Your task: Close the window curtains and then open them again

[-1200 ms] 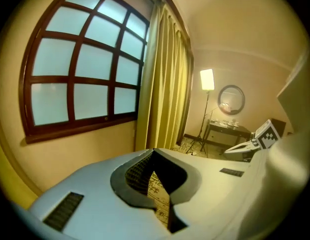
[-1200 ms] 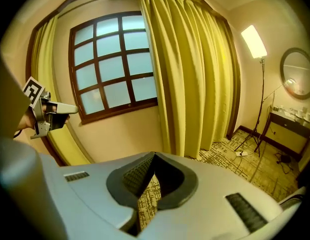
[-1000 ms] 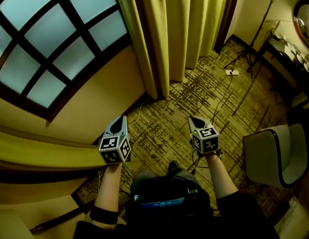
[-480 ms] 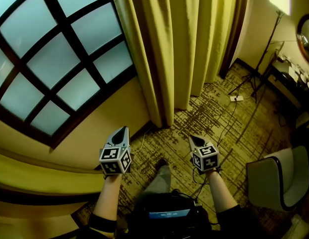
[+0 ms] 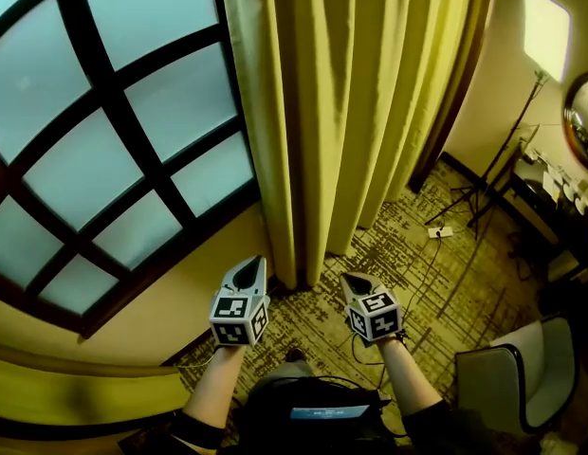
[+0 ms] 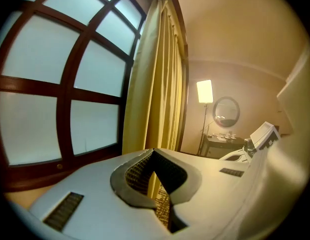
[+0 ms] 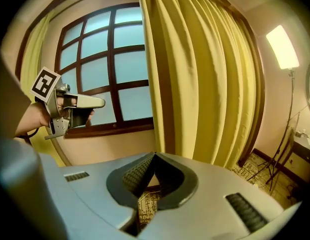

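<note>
Yellow curtain hangs bunched right of the window, just ahead of my left gripper and right gripper, both closed on nothing; looks soft and light, so I'd pinch its window-side edge fold

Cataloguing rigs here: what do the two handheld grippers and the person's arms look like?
The left gripper and right gripper are pale grey, tapering to dark ribbed pads. Each carries a cube of black-and-white square markers. The forearms are bare.
</note>
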Available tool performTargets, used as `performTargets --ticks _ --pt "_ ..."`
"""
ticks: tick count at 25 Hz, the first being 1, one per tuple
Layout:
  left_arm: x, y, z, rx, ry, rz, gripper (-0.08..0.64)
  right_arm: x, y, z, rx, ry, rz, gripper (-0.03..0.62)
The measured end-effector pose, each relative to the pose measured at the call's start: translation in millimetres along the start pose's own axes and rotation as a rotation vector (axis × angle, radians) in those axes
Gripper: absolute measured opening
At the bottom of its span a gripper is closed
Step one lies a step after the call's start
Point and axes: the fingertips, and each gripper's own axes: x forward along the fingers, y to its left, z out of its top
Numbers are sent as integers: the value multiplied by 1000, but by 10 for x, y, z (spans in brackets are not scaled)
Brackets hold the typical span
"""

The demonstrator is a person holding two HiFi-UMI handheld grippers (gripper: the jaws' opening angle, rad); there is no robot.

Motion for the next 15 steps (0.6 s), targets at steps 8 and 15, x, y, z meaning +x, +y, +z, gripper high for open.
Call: performTargets --ticks 8,15 --pt "657 295 745 49 -104 -15 116 648 47 865 -110 -52 16 15" --pt "868 185 2347 268 -313 16 323 1000 26 1604 -190 -137 48 15"
